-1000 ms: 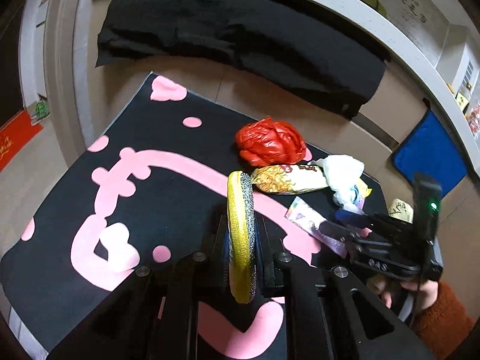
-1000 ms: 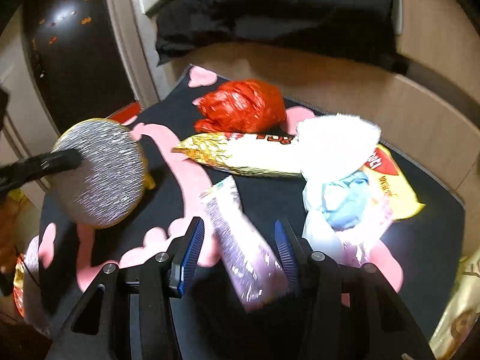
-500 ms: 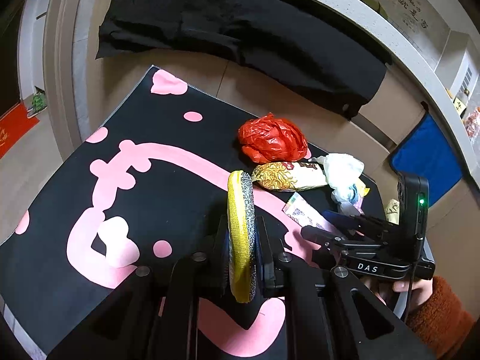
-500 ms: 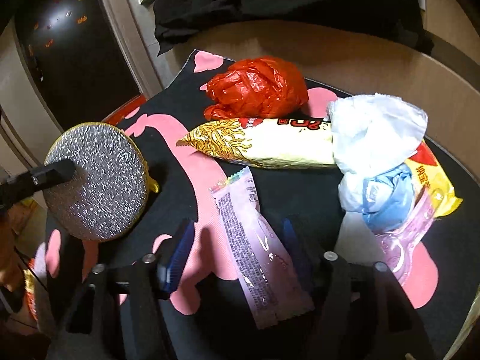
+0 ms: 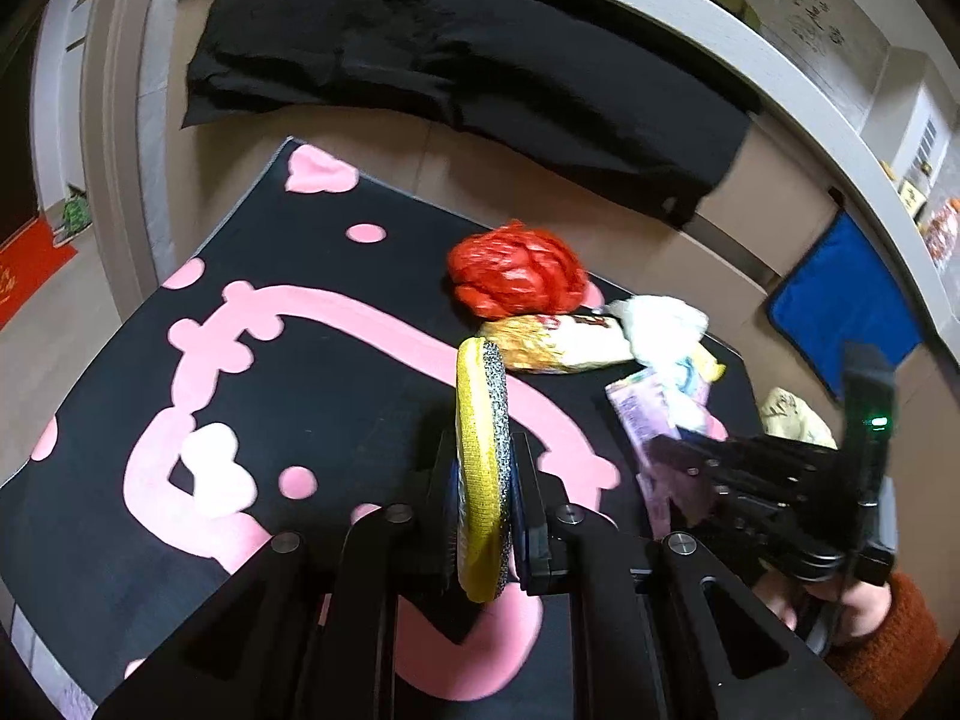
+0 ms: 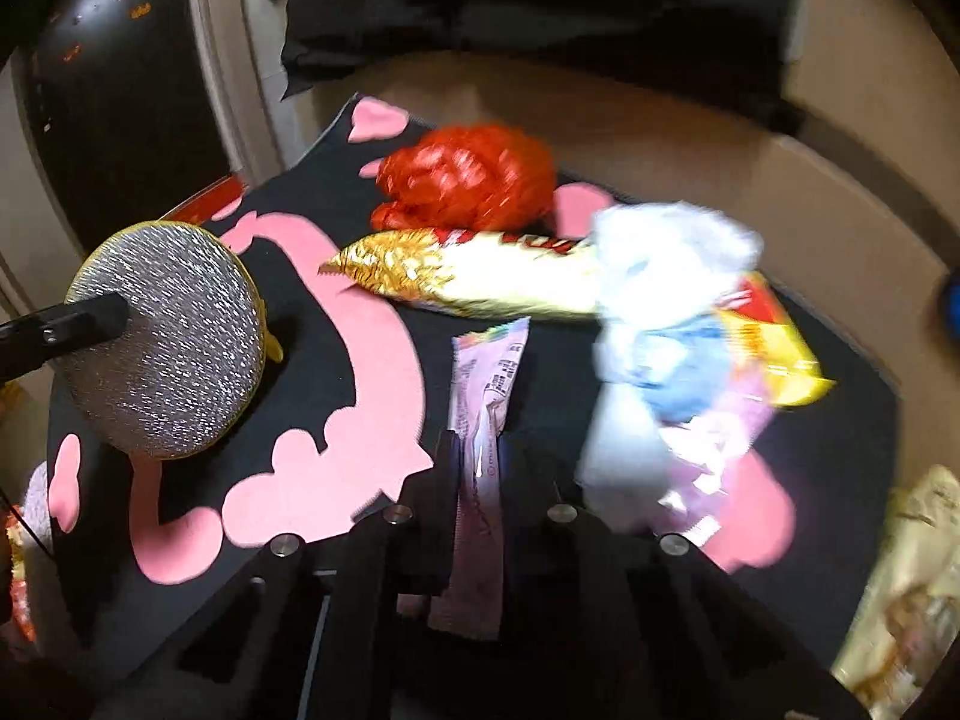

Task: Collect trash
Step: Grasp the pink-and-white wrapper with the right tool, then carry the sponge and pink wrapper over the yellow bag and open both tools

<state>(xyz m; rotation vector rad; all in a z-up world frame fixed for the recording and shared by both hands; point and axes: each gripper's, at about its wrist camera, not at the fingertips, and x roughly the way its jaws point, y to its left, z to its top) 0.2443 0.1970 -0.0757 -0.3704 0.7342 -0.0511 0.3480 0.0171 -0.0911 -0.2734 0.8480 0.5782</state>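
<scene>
1. The left gripper (image 5: 483,480) is pinched on a round scrub pad (image 5: 482,468), held on edge. From its own camera only the yellow rim and the speckled silver face show; the lower part sits between the black fingers.
2. From the right wrist view the same pad (image 6: 168,339) shows its full glittery silver face, with one dark finger (image 6: 66,327) of the left gripper lying across it. The rest of that tool is cut off at the frame's left edge.
3. The right gripper (image 6: 480,468) is clamped on a pale purple wrapper (image 6: 486,414), which stands up between the jaws. Its lower end drops into the shadow of the gripper body, and its print is too blurred to read.
4. The other trash lies on the black mat with pink shapes (image 5: 252,324): a crumpled red bag (image 6: 465,177) at the far side, and a long gold-and-white snack packet (image 6: 474,276) just in front of it.
5. To the right is a heap of white tissue (image 6: 672,246), something light blue and a yellow packet (image 6: 774,354). Motion blur smears this pile, so I cannot tell where one piece ends and the next begins.
6. A black cloth (image 5: 468,72) lies on the floor beyond the mat.
7. In the left wrist view the person's right hand (image 5: 840,606), in an orange-brown sleeve, is mostly hidden behind the right gripper's body.
</scene>
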